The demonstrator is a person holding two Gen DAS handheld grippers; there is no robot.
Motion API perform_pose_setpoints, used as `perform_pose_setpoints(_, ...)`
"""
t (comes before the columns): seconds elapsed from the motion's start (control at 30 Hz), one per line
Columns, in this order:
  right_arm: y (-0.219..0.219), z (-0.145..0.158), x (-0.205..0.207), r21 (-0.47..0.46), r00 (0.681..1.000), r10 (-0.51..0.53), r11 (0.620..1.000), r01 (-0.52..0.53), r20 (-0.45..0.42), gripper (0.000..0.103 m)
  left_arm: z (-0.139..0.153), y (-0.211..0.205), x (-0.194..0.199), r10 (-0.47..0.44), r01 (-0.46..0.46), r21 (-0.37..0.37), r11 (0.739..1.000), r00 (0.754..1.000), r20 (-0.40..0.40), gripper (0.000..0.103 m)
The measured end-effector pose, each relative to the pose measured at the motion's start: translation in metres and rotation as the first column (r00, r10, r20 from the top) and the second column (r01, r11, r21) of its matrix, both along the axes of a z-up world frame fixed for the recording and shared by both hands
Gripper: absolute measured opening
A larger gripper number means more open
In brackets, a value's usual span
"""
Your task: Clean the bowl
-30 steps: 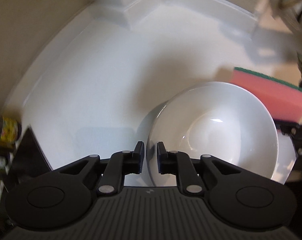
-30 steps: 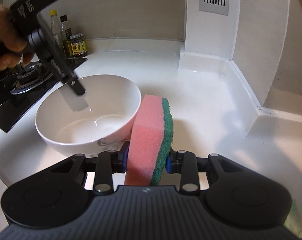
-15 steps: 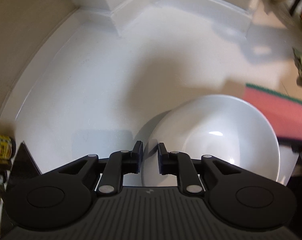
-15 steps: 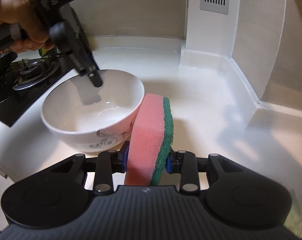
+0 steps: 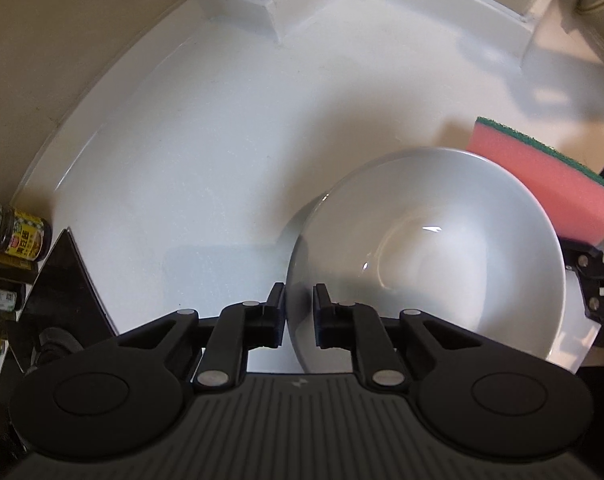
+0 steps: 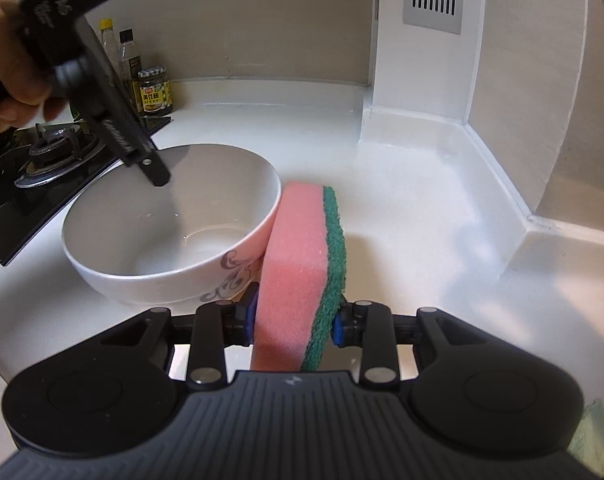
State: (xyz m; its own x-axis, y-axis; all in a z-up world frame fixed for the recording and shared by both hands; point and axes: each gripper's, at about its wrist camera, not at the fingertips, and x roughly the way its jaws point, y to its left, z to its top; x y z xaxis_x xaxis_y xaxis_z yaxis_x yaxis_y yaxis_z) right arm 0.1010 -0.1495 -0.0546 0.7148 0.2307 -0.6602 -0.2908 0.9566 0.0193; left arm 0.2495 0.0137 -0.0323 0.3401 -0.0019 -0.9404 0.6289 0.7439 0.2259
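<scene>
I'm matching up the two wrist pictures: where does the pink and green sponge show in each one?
Left wrist view: the sponge is at the right edge, just beyond the far rim of the white bowl.
Right wrist view: the sponge stands at bottom centre, clamped in the right gripper, beside the bowl's right side.
Shared landmark: the yellow-labelled jar by the stove.

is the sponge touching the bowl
Touching. The right wrist view shows the sponge, clamped in the right gripper, with its pink face pressed against the outside of the bowl near the rim.
</scene>
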Motion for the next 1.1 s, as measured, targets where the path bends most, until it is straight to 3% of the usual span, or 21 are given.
perform_pose_setpoints(0.27,-0.001,-0.006,0.000,-0.003,1.000,0.004,1.000,-0.004,-0.024,0.029,-0.003,-0.015,0.007,-0.133,0.133,0.063,0.989,0.991,0.000,0.015)
perform_pose_setpoints(0.63,-0.003,0.001,-0.021,-0.005,0.998,0.014,1.000,-0.014,-0.053,0.028,0.001,-0.013,0.007,-0.054,0.053,0.040,0.998,0.998,0.032,0.015)
perform_pose_setpoints(0.87,0.005,-0.004,-0.009,-0.063,1.000,0.024,0.998,-0.024,-0.012,0.028,0.007,-0.003,-0.010,0.027,-0.028,0.042,0.999,0.999,0.035,0.013)
perform_pose_setpoints(1.0,0.009,-0.008,-0.001,-0.086,1.000,0.029,0.996,-0.028,0.005,0.028,0.007,0.001,-0.013,0.020,-0.021,0.037,0.999,0.999,0.028,0.014)
perform_pose_setpoints(1.1,0.009,-0.009,0.000,-0.095,0.999,0.040,0.995,-0.039,0.009,0.028,0.012,0.002,-0.015,-0.012,0.009,0.046,0.999,0.998,0.057,0.022)
